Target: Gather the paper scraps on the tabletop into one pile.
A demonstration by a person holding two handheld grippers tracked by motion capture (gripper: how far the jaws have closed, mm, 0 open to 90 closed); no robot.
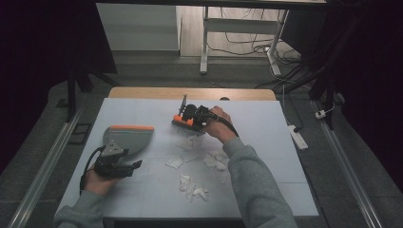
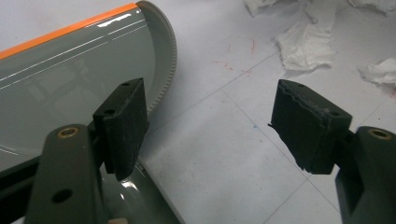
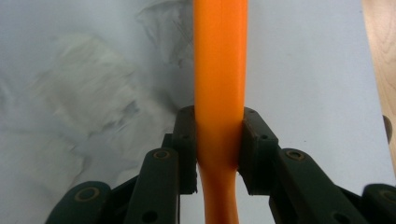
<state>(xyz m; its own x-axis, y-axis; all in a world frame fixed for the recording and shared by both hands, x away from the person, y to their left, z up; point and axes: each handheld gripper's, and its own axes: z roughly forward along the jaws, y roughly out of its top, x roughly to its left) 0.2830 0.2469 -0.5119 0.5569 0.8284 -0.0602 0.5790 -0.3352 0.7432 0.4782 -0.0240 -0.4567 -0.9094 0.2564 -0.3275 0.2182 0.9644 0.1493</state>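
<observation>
Nearest the lens in the right gripper view, the right gripper (image 3: 218, 140) is clamped on the brush handle (image 3: 219, 70), an orange bar of smooth, glossy plastic that narrows to a waist just where the two black pads bite. The grip sits at that waist, presumably so the handle cannot slide lengthwise during a sweep. Beyond the jaws, on their left, lie crumpled white paper scraps (image 3: 88, 98), soft and creased.

In the left gripper view, the left gripper (image 2: 210, 121) stands released, jaws wide apart with nothing between them. The pads (image 2: 308, 121) are matt black foam, frayed at the edges. Touching or just behind the left-hand pad is the dustpan (image 2: 70, 79): grey, glossy plastic, curved rim finely ribbed, orange strip along its far edge. It lies flat on the table (image 2: 219, 158), a pale sheet marked by thin seams.

From the high view, the dustpan (image 1: 126, 137) rests just ahead of the left gripper (image 1: 116, 164), mouth towards the scraps (image 1: 192, 185), judged ready to receive them. The right gripper (image 1: 192, 116) holds the brush beyond the litter, well apart from the pan.
</observation>
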